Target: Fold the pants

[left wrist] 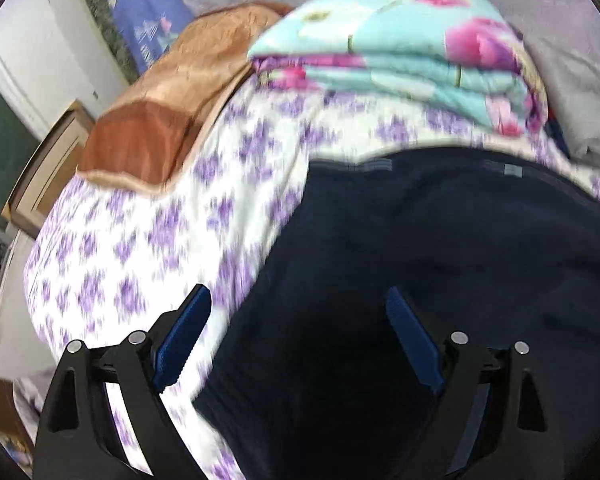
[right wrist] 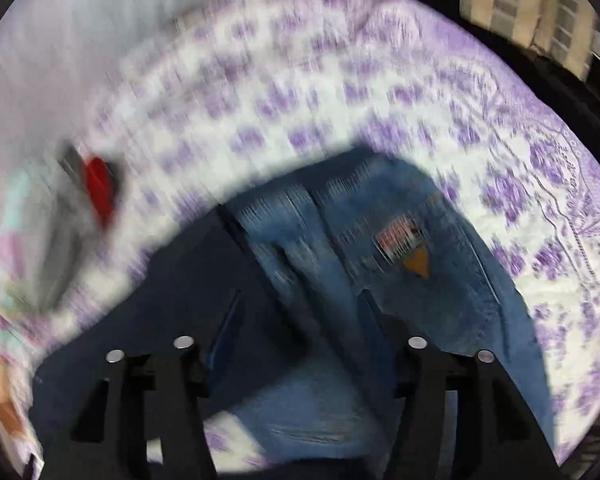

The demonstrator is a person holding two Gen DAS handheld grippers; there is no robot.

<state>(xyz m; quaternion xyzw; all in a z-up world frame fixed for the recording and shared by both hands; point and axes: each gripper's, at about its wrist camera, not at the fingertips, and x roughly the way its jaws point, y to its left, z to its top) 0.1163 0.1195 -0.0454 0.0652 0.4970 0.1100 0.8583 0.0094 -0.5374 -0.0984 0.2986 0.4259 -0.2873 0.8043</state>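
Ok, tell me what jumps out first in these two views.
The dark pants fill the lower right of the left view, on the purple-flowered sheet, under the open left gripper. Behind them sits a folded floral quilt. In the right view, blurred blue jeans lie centre.

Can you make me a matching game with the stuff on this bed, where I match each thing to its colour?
Things:
1. pants
2. jeans
3. folded quilt
4. blanket

Colours:
A. turquoise with pink flowers
B. brown and orange
C. very dark navy
D. faded blue with a little label

Right pairs: 1-C, 2-D, 3-A, 4-B
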